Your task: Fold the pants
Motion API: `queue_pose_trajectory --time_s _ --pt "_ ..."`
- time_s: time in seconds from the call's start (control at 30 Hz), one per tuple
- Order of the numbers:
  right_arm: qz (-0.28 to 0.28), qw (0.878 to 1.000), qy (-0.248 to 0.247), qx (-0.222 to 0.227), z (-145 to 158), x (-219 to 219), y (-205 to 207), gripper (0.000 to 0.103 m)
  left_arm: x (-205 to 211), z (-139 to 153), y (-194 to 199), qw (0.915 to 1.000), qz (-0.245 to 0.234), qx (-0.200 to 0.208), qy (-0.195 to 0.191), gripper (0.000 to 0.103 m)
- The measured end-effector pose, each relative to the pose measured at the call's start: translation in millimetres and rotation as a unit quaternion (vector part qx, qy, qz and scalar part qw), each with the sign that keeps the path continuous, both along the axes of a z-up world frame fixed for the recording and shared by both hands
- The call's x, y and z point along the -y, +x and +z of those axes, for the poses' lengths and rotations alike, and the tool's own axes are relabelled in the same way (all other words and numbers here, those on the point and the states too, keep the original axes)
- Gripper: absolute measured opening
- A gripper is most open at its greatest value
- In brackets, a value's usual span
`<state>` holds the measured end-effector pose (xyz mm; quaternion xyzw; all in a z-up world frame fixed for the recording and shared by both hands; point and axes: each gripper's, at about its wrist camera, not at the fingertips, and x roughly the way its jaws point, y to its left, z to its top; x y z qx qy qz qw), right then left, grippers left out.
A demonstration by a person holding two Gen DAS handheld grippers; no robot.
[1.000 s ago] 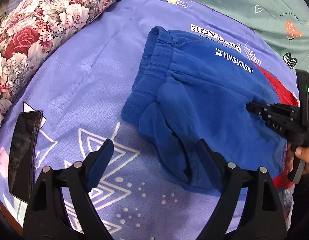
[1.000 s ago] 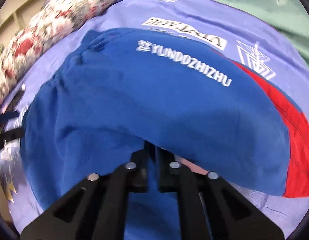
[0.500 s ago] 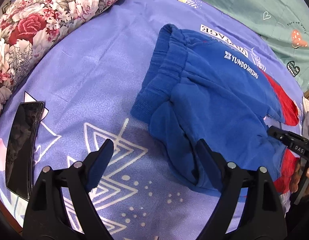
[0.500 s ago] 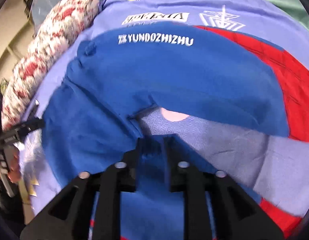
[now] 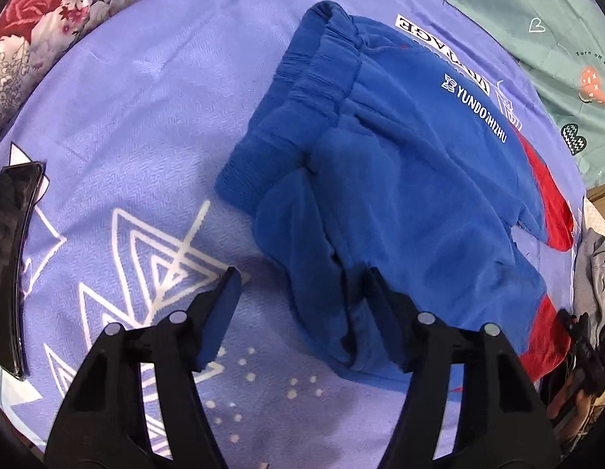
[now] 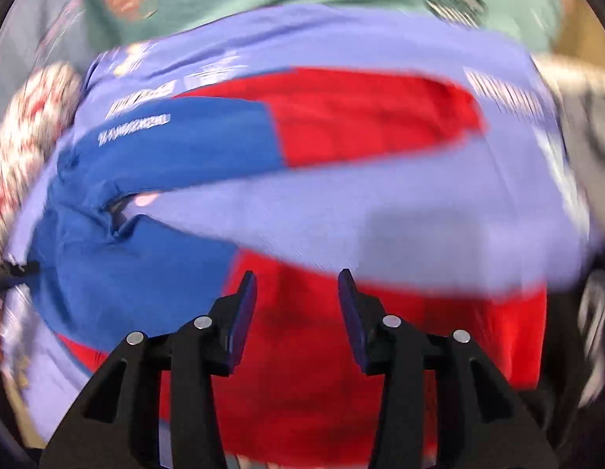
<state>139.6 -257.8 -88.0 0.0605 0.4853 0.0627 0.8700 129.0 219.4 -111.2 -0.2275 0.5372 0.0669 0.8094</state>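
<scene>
Blue pants [image 5: 400,179] with red lower legs and white lettering lie spread on a purple bedsheet [image 5: 138,125], waistband toward the far left. My left gripper [image 5: 300,285] is open and empty just above the near edge of the waist end. My right gripper [image 6: 296,279] is open and empty over the near red leg [image 6: 341,371]. The far red leg [image 6: 361,113] lies apart from it, with sheet between. The right wrist view is motion-blurred. The right gripper also shows in the left wrist view [image 5: 580,336] at the right edge.
A floral pillow [image 5: 67,4] lies at the far left. A black phone [image 5: 9,258] lies on the sheet at the left. A green sheet [image 5: 537,19] lies beyond. Grey cloth [image 5: 593,273] sits at the right edge.
My right gripper let go of the blue pants fabric, opened and pulled back toward the red leg ends. My left gripper moved a little closer to the waist end and stayed open.
</scene>
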Motion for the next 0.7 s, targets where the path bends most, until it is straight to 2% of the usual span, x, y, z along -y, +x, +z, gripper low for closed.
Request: queue_pose_trajectory --time_s 0.07,0.2,0.23,0.27,0.3,0.37,0.43,0.5,0.63,0.7 --pt "-0.025 1.0 0.0 0.005 1.0 23.3 -16.1 0.044 4.7 -0.4 6.7 0.9999 -0.004 -0.005 0.009 0.065" --pt "-0.056 0.998 -0.012 0.021 21.4 62.0 -43.6 0.044 13.1 -0.5 18.2 0.9997 -0.012 -0.013 0.019 0.066" --pt "-0.064 0.998 -0.013 0.023 26.8 70.7 -49.7 0.057 14.5 -0.7 19.9 0.9997 -0.01 -0.011 0.018 0.064" --pt "-0.077 0.996 -0.015 0.029 33.5 80.7 -57.6 0.065 16.8 -0.1 21.3 0.9997 -0.005 -0.006 0.022 0.059" --pt "-0.088 0.995 -0.018 0.034 36.7 89.1 -64.4 0.075 17.4 0.3 21.8 0.9996 0.001 -0.003 0.027 0.05" --pt "-0.104 0.994 -0.019 0.037 40.1 105.1 -73.3 0.076 17.4 0.8 23.0 0.9996 0.015 0.003 0.023 0.042" --pt "-0.105 0.994 0.008 0.039 39.9 114.1 -79.9 0.076 14.2 0.9 22.9 0.9993 0.032 0.008 0.018 0.018" --pt "-0.104 0.993 0.03 0.036 37.7 117.7 -83.0 0.076 15.3 2.9 20.5 0.9991 0.036 0.016 0.013 0.011" --pt "-0.069 0.997 0.034 0.023 34.4 103.2 -82.2 0.076 22.0 19.9 13.6 0.9972 0.041 0.035 0.053 0.008" --pt "-0.045 0.998 0.052 0.014 32.1 93.6 -80.4 0.076 16.2 31.7 5.9 0.9956 0.055 0.05 0.056 0.008"
